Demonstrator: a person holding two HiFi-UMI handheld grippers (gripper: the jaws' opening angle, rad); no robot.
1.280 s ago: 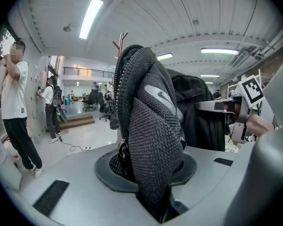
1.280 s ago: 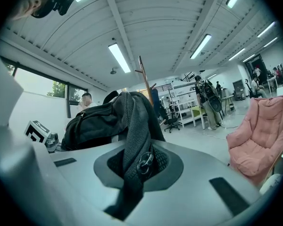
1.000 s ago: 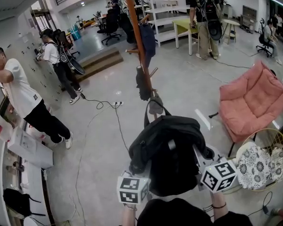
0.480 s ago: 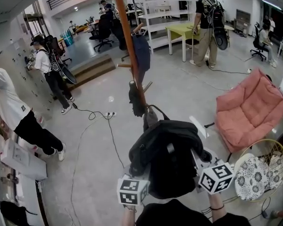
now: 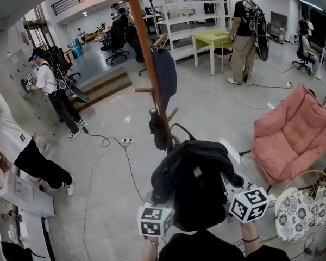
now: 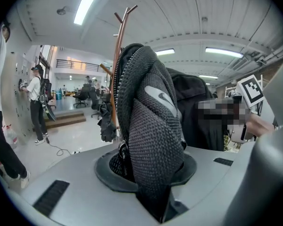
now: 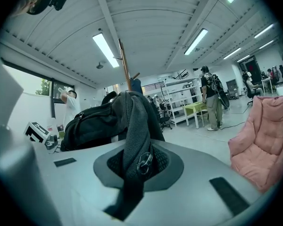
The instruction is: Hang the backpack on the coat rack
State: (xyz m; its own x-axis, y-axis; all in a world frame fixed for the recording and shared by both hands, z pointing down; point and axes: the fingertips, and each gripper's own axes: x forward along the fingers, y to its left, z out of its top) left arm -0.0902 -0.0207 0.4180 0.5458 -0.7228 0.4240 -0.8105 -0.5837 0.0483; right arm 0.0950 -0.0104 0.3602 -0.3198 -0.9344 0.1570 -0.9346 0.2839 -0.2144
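The black backpack is held up just in front of the coat rack, on no peg, and what it holds cannot be seen. The left gripper is clamped on a thick mesh strap. The right gripper is pinched nearly together on a thinner strap. Right of the rack, a round wire seat cradles a floral cushion. Grey floor surrounds the rack, with a pink sofa to its right, a green table beyond it and a power strip at its left.
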